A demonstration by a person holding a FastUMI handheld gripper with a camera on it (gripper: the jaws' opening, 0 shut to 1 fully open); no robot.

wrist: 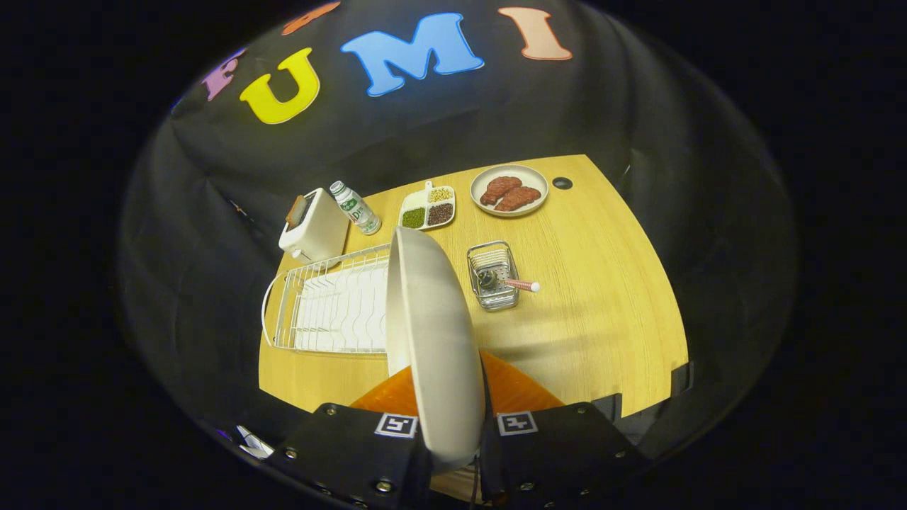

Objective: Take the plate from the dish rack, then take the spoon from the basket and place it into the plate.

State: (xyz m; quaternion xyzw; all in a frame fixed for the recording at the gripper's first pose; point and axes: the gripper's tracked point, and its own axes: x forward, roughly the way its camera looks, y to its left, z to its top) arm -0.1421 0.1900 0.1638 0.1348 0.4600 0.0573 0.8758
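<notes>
A pale grey plate (432, 340) stands on edge between my fingers, and my gripper (453, 432) is shut on its rim, holding it high above the wooden table (602, 312). The white wire dish rack (329, 304) lies below and to the left of the plate, partly hidden behind it. Just right of the plate sits a small wire basket (492, 276) with a spoon (514, 284) in it, the spoon's pink handle poking out to the right.
At the back of the table stand a white toaster (314, 225), a small bottle (356, 207), a divided dish of beans (427, 207) and a plate with meat (509, 190). An orange mat (514, 388) lies near the front edge.
</notes>
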